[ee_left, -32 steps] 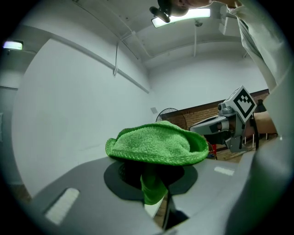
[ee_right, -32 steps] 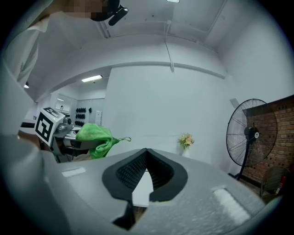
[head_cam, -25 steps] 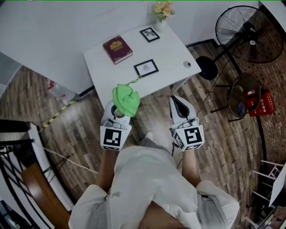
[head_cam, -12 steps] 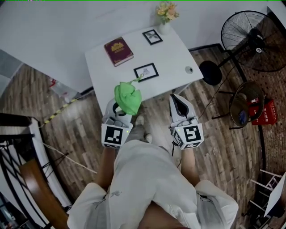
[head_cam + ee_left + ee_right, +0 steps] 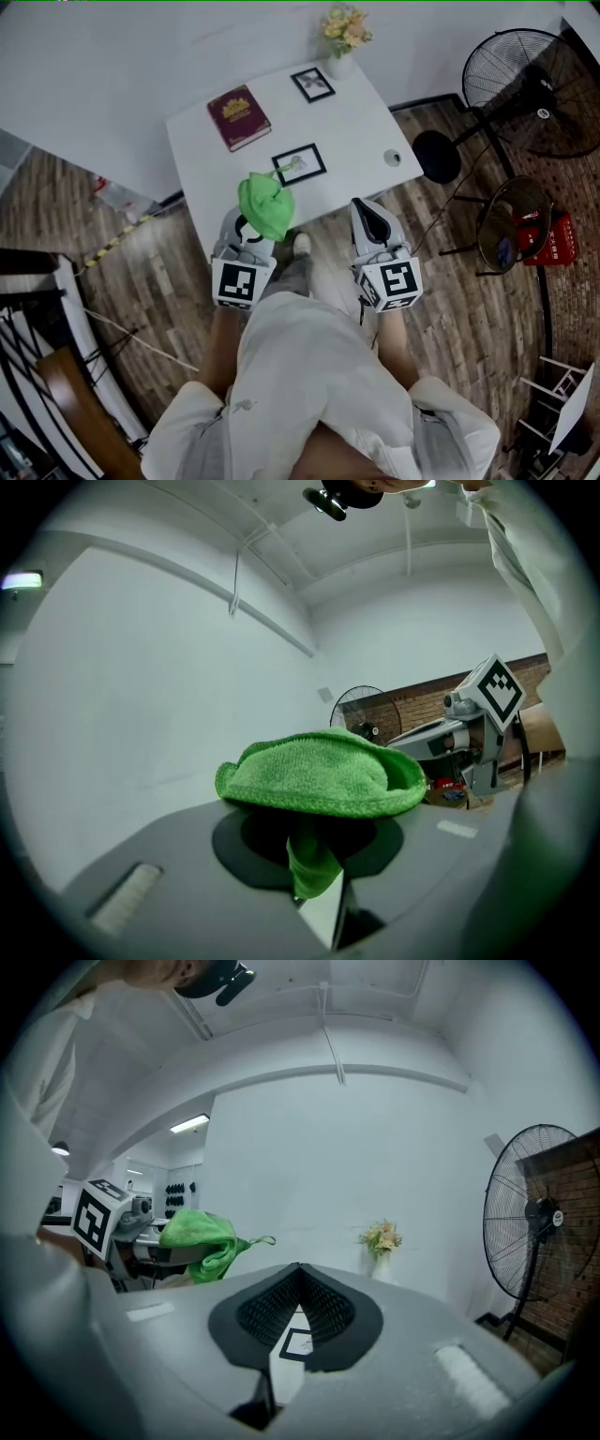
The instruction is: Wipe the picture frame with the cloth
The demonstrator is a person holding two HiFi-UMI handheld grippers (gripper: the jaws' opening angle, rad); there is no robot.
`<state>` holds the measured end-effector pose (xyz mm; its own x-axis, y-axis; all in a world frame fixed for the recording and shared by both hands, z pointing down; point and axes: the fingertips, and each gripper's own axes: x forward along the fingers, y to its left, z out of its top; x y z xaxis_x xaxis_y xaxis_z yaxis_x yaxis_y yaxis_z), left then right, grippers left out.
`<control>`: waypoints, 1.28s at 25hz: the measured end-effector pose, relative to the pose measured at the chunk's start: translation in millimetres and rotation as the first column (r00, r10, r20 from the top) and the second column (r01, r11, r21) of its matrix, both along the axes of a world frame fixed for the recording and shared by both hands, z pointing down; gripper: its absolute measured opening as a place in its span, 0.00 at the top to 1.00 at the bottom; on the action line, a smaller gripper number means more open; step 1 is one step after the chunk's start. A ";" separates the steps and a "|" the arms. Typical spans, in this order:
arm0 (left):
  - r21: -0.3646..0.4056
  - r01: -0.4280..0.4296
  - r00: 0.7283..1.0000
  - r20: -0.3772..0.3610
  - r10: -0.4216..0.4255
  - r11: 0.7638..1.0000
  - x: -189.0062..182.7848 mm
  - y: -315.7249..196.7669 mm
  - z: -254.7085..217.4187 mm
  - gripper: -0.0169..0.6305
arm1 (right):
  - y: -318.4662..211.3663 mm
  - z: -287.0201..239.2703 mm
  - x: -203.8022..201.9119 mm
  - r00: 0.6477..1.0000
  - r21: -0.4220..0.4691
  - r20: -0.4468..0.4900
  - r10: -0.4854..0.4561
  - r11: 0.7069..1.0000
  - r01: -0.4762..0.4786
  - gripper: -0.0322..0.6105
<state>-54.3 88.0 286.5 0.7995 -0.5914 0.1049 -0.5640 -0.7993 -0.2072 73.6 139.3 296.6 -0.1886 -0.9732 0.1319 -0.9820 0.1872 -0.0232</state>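
A black-rimmed picture frame (image 5: pixel 300 164) lies flat near the front of the white table (image 5: pixel 361 127). It also shows as the picture frame (image 5: pixel 300 1342) through the gap under my right jaws. A second small frame (image 5: pixel 313 83) stands at the back. My left gripper (image 5: pixel 248 236) is shut on a bunched green cloth (image 5: pixel 265 206), held over the table's front edge, short of the near frame. In the left gripper view the cloth (image 5: pixel 319 775) flops over the jaws. My right gripper (image 5: pixel 363 208) is shut and holds nothing, just off the table's front edge.
A dark red book (image 5: pixel 238 117) lies at the table's back left. A vase of flowers (image 5: pixel 342 28) stands at the back, and a small round object (image 5: pixel 392 157) sits at the right edge. A standing fan (image 5: pixel 525 84) and a round stool (image 5: pixel 511 225) are on the wooden floor to the right.
The table has drawn nearer and shifted left in the head view. Both grippers now reach its front edge, and the cloth overlaps it. Neither gripper's grip has changed.
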 end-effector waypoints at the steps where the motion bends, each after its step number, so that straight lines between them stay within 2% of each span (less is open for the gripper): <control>1: -0.008 0.003 1.000 0.003 -0.003 1.000 2.6 -5.8 3.0 0.84 | -6.0 1.7 2.8 1.000 -0.006 -0.002 -0.002 1.000 0.002 0.94; 17: -0.135 0.016 0.999 0.038 -0.011 0.991 42.2 -114.9 54.6 0.84 | -122.5 48.9 39.3 0.999 -0.158 -0.001 -0.032 0.987 0.032 0.94; 32: -0.277 -0.007 0.999 0.034 0.018 0.961 70.2 -183.5 112.7 0.84 | -189.8 114.6 52.7 0.999 -0.337 -0.003 -0.039 0.941 0.036 0.94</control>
